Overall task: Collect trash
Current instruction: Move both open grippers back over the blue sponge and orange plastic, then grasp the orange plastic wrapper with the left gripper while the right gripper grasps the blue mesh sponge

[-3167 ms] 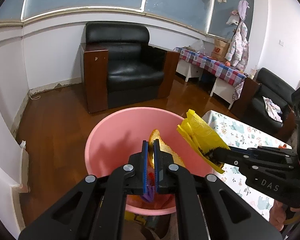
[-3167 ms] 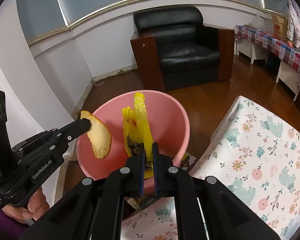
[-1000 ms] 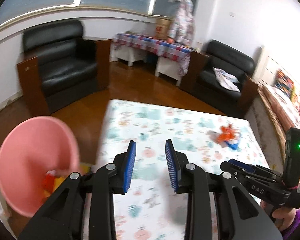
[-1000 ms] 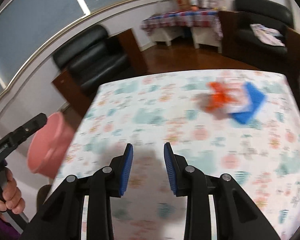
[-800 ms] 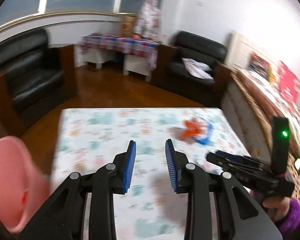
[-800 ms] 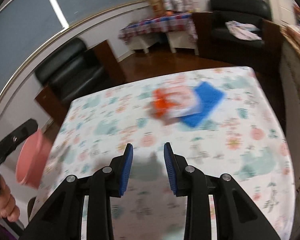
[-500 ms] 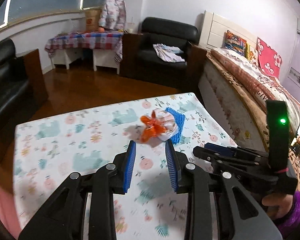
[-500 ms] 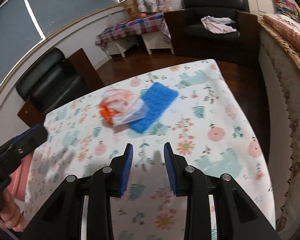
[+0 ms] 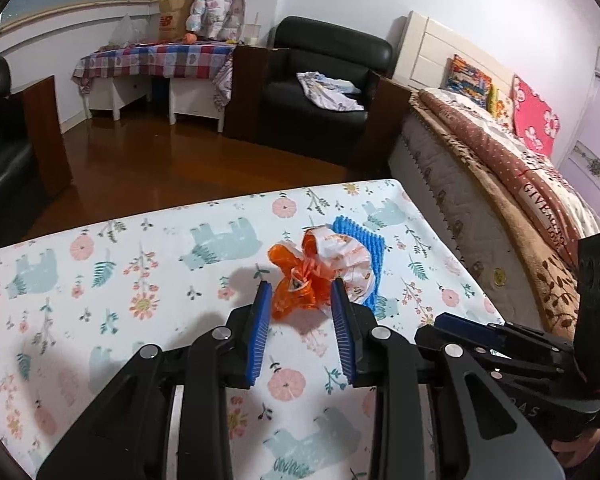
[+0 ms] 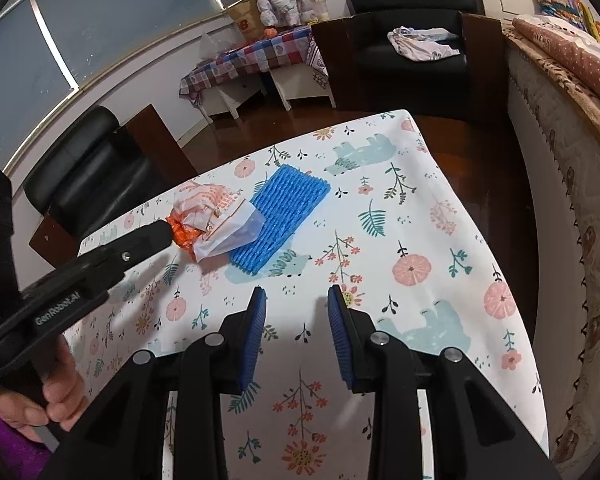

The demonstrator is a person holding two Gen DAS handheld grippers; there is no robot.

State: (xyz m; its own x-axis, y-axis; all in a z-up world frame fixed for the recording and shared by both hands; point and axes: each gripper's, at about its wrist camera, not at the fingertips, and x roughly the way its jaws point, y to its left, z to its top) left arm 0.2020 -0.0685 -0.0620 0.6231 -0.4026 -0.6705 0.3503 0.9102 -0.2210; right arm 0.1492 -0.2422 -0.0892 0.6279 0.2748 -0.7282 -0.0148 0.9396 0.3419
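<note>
Even indoor light, sharp focus, soft tool shadows on the tablecloth (image 9: 148,248), strong fisheye bending at edges.

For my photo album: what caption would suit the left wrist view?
Open left gripper reaching a crumpled orange-and-white plastic bag lying partly on blue foam netting on a floral tablecloth.

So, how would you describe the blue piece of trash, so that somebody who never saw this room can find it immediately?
Look at the table with the floral tablecloth beside the bed. Near its far end lies a flat blue ribbed foam net, partly under a crumpled orange-and-white plastic bag. It is the only blue, flat, ridged item there; the bag next to it is bunched and orange.
</note>
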